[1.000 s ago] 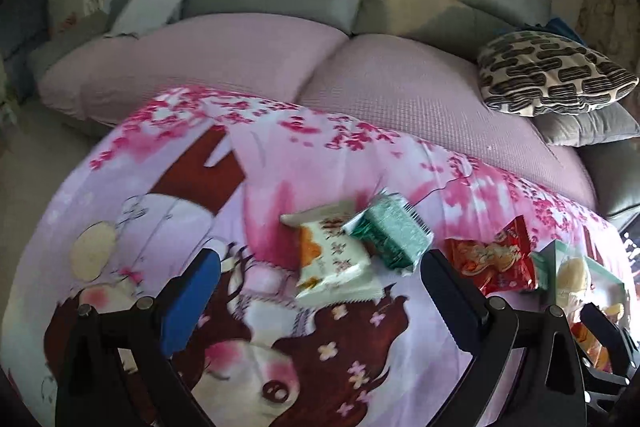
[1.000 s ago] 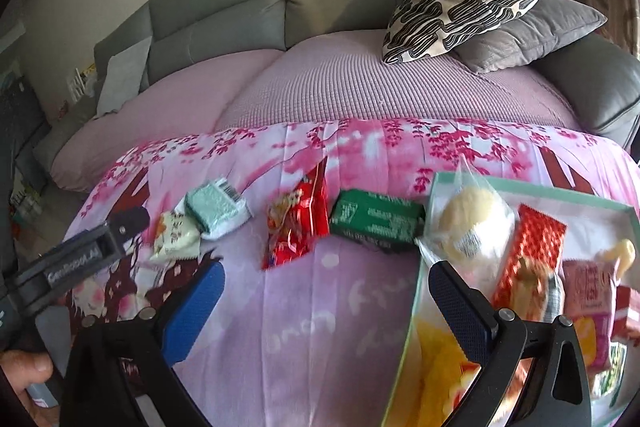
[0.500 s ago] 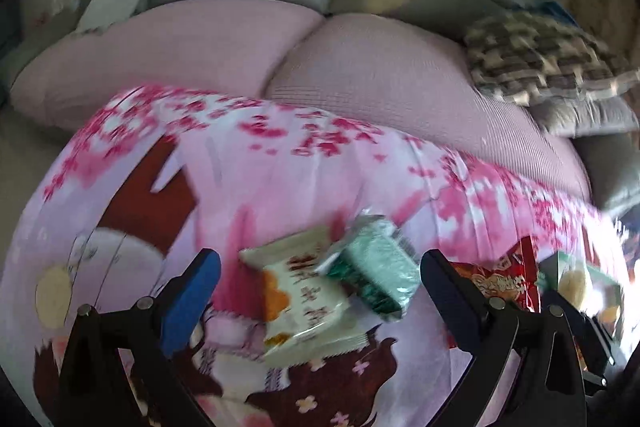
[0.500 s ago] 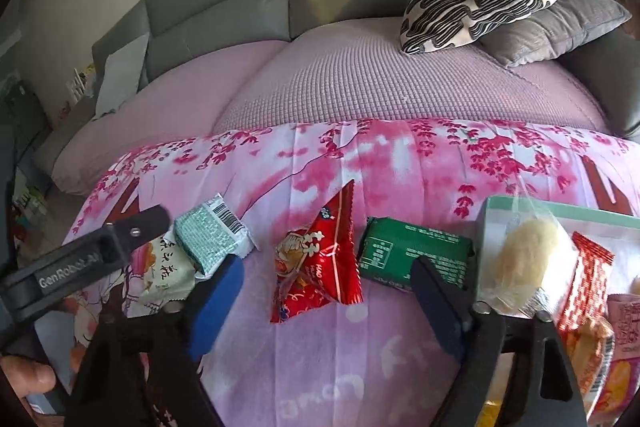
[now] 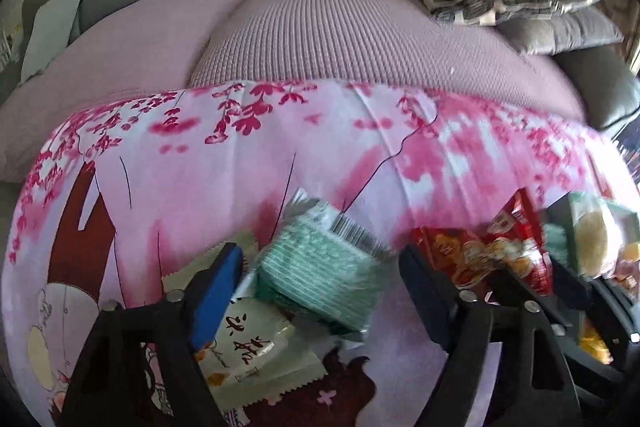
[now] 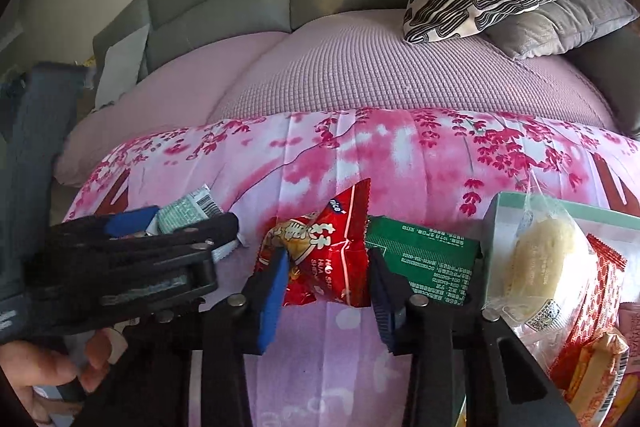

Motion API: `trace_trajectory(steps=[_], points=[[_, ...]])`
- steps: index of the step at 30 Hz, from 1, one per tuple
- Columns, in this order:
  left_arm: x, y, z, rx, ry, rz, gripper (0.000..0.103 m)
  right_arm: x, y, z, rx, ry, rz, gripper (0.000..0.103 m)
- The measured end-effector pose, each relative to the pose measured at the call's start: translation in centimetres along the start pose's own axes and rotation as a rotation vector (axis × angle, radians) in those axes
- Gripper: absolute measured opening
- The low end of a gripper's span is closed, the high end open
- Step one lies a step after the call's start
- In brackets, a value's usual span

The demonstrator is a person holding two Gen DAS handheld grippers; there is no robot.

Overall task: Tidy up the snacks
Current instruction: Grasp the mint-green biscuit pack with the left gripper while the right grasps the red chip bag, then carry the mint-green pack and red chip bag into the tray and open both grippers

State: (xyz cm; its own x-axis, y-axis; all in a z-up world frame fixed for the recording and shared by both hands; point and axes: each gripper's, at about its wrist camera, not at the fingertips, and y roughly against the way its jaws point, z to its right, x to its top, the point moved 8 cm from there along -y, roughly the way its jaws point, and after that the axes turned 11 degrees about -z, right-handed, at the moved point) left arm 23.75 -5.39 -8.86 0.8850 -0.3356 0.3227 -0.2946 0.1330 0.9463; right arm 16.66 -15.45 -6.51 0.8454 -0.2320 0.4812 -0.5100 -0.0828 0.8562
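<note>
Now both grippers have dropped from hovering over the cloth to straddling a packet each, so two pickups look under way at once. The right gripper (image 6: 326,267) was wide a second ago; its jaws are closing on the red snack bag (image 6: 320,247), and the pads already look pressed against the bag's two sides. The left gripper (image 5: 320,281) has come in lower and rolled; its jaws are closing too, with the mint-green packet (image 5: 320,271) between them but a gap visible at the right pad, so nothing is gripped there yet.

The red bag is glossy, puffed foil with crimped ends, lying mid-cloth just left of a flat dark green packet (image 6: 424,259). The mint packet is crinkly and pillow-shaped, overlapping a flat cream packet (image 5: 248,347) with a serrated edge. To the right stands the pale green box (image 6: 504,223), already holding a clear-wrapped round bun (image 6: 544,251) and other snacks. Everything rests on a smooth pink blossom-print cloth (image 6: 400,155).
</note>
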Motion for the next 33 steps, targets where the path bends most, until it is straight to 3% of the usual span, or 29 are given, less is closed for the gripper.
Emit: trace_trajectory(steps=[3,8,23,33], points=[[0.2,0.0,0.2,-0.017,-0.005,0.012,0.070,0.0,0.0,0.0,0.002,0.001,-0.001,0.039],[0.3,0.3,0.3,-0.045,0.012,0.033,0.065,-0.2,0.2,0.0,0.010,0.000,-0.003,0.034],[-3.4,7.2,-0.8,-0.113,0.207,0.184,0.064,-1.8,5.2,-0.7,0.061,-0.007,0.063,0.033],[-6.1,10.2,3.4,-0.163,0.196,0.218,0.064,-3.9,9.6,1.2,0.046,-0.052,0.095,0.033]])
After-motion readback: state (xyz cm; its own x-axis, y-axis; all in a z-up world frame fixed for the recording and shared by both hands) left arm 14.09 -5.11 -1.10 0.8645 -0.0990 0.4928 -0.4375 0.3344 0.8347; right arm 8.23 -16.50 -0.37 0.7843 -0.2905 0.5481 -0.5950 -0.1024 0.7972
